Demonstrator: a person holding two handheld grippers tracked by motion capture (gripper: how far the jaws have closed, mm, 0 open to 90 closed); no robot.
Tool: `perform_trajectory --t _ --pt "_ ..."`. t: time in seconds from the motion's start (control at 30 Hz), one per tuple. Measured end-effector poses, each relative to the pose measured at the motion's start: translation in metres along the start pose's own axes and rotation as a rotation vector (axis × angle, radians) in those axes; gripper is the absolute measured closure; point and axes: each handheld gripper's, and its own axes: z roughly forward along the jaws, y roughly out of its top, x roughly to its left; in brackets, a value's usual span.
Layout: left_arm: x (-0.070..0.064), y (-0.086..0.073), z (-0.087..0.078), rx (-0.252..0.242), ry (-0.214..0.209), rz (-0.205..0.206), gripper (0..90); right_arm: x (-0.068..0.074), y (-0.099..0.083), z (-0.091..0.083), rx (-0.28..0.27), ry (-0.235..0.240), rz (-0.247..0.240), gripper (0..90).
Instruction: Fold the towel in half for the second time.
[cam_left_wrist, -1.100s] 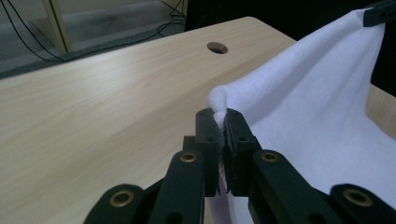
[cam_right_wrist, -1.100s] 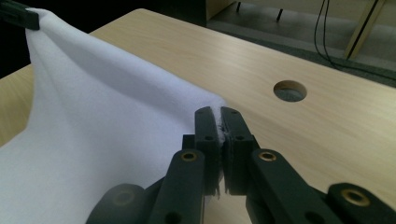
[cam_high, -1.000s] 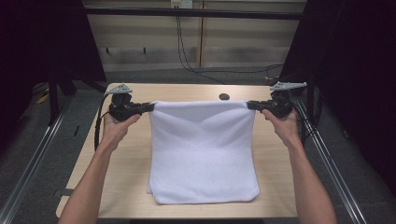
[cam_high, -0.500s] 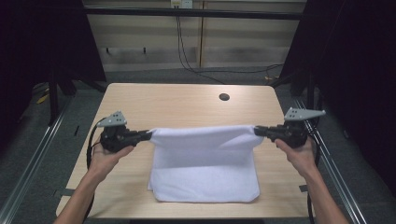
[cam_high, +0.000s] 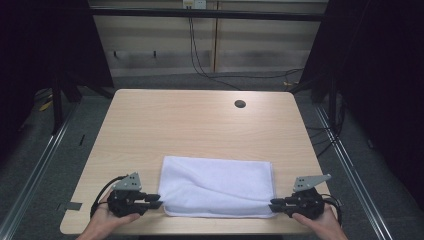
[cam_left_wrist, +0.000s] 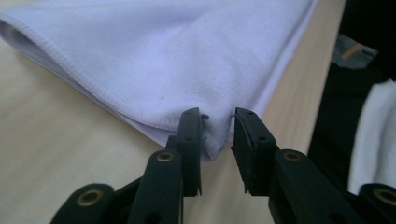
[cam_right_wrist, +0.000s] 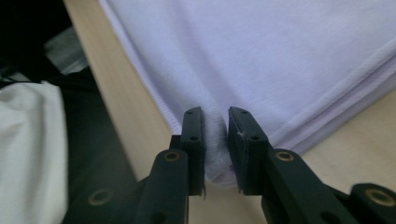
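At the table's (cam_high: 200, 125) near edge, both hands lie low and level, only partly in frame. A folded white towel (cam_high: 217, 185) lies flat between them. The left gripper (cam_left_wrist: 217, 135) has its jaws parted around the towel's near-left corner — a gap shows on one side. The right gripper (cam_right_wrist: 215, 135) is clamped on the near-right corner — cloth bunched between its jaws.

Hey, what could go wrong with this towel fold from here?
1. The left gripper stands open around its corner while the right gripper pinches its own; a pull might skew the towel.
2. The folded edge lies close to the table's near rim, so a tug toward the person could drag it off.
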Motion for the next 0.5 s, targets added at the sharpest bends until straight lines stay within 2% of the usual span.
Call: perform_trajectory --t 0.07,0.13,0.17,0.2,0.23,0.27,0.3,0.37,0.4,0.43,0.47,0.5 --pt "-0.004 -0.004 -0.002 0.022 -0.030 0.018 67.5 0.004 -0.005 -0.003 0.007 0.027 0.013 69.4" --pt "-0.005 -0.007 -0.006 0.005 -0.026 0.011 63.0 0.009 -0.008 -0.006 0.011 0.008 0.015 65.1" --pt "-0.004 -0.007 -0.008 -0.016 -0.032 0.001 58.6 0.011 -0.011 -0.009 -0.020 -0.003 0.019 62.5" --pt "-0.003 -0.007 -0.012 -0.070 -0.050 -0.022 56.8 0.011 -0.011 -0.012 -0.046 -0.018 0.025 60.3" --pt "-0.001 -0.007 -0.014 -0.098 -0.047 -0.029 55.8 0.010 -0.011 -0.019 -0.122 -0.068 0.039 58.2" --pt "0.000 -0.005 -0.017 -0.142 -0.006 -0.049 53.7 0.009 -0.010 -0.023 -0.159 -0.092 0.052 56.9" --pt "0.002 -0.003 -0.019 -0.159 0.021 -0.067 50.0 0.006 -0.007 -0.028 -0.226 -0.144 0.061 54.8" --pt "0.009 0.001 -0.020 -0.198 0.059 -0.104 45.2 0.002 -0.002 -0.034 -0.288 -0.212 0.069 50.6" --pt "0.016 0.003 -0.021 -0.228 0.106 -0.135 43.9 0.000 0.001 -0.035 -0.310 -0.233 0.075 48.5" --pt "0.020 0.003 -0.021 -0.247 0.124 -0.158 41.7 -0.004 0.004 -0.036 -0.354 -0.274 0.091 47.8" --pt "0.025 0.003 -0.021 -0.261 0.139 -0.177 40.2 -0.007 0.005 -0.036 -0.371 -0.269 0.095 47.5" --pt "0.029 0.002 -0.020 -0.268 0.155 -0.180 39.0 -0.010 0.005 -0.035 -0.388 -0.278 0.098 46.7"
